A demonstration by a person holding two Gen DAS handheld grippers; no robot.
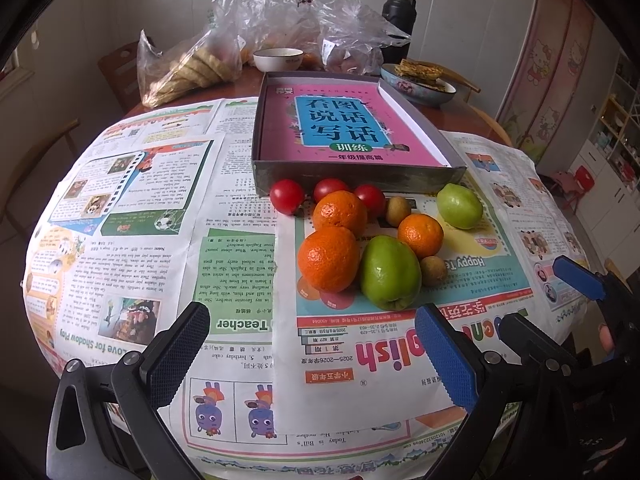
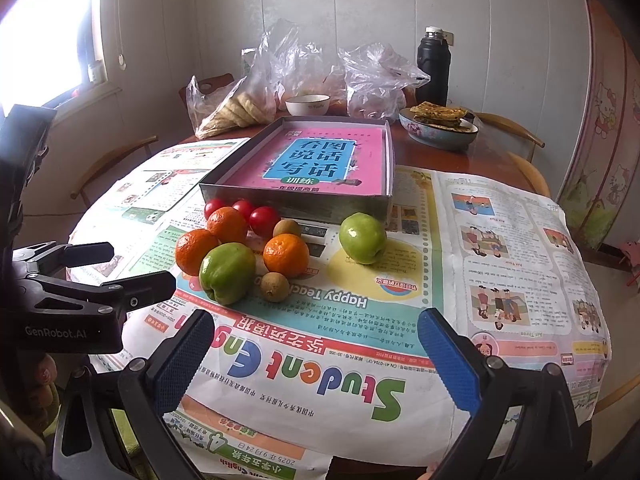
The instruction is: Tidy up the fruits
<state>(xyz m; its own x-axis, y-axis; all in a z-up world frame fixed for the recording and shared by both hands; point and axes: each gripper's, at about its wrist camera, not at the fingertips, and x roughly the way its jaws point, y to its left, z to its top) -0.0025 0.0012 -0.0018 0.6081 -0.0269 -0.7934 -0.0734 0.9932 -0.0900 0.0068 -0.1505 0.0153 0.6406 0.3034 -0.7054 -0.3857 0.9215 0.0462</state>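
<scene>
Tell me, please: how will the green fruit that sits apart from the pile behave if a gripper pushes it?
The lone green fruit looks round and rests on flat newspaper, so it would probably roll rather than slide. Its glossy skin may slip between the pads. Nothing touches it, so the oranges should stay undisturbed.

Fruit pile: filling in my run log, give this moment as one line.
phase: pre-grasp | left gripper: open, empty | right gripper: open, empty | fruit pile: on newspaper, before box | box: no fruit
</scene>
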